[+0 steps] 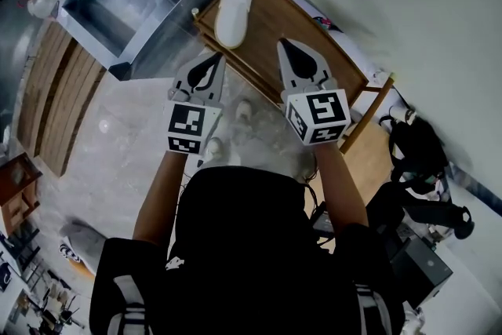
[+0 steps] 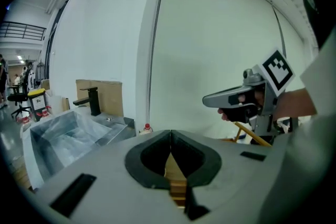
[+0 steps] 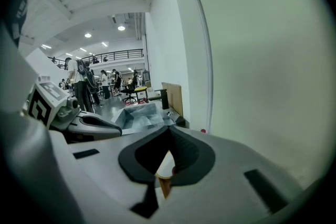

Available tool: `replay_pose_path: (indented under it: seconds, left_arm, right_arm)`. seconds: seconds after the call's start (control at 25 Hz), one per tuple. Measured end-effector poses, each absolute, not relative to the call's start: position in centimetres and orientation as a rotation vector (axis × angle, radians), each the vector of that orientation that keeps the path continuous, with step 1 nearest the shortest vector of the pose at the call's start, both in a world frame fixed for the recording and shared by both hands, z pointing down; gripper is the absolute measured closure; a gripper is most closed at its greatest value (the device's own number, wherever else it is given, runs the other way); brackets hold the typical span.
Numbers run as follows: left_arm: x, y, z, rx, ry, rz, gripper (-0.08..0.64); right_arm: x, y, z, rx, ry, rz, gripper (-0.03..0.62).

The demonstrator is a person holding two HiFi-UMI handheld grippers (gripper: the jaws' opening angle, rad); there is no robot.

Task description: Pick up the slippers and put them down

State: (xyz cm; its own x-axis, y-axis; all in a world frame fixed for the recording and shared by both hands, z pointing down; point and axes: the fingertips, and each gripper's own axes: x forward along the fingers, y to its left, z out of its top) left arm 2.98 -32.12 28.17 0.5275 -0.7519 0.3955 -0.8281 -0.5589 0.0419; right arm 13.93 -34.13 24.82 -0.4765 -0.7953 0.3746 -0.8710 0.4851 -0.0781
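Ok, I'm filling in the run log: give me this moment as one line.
left gripper: shut, empty | right gripper: shut, empty | white slipper: lying on wooden table, untouched, ahead of both grippers

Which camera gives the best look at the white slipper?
The head view: the whole slipper lies in plain sight on the wooden table. The left gripper view shows only wood behind its jaws; the right gripper view shows at most a pale sliver.

Pretty cluttered here: plastic-wrapped sink with a black faucet right beside the wooden table, black bag on the floor.
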Motion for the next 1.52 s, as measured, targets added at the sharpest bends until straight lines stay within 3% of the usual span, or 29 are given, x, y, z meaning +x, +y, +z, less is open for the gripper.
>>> replay_pose_path:
  seconds: [1.28,1.52]
  left_arm:
    - [5.2,-39.3,44.6,2.3,-1.219,0.74,0.552]
    - [5.3,-40.3,47.4,2.253,-1.18,0.777,0.464]
  right_arm:
    - [15.2,-38.8,41.0,1.221,-2.334,0.672,0.594]
    - [15.2,-39.0,42.7,1.197,-2.316,0.69,0.594]
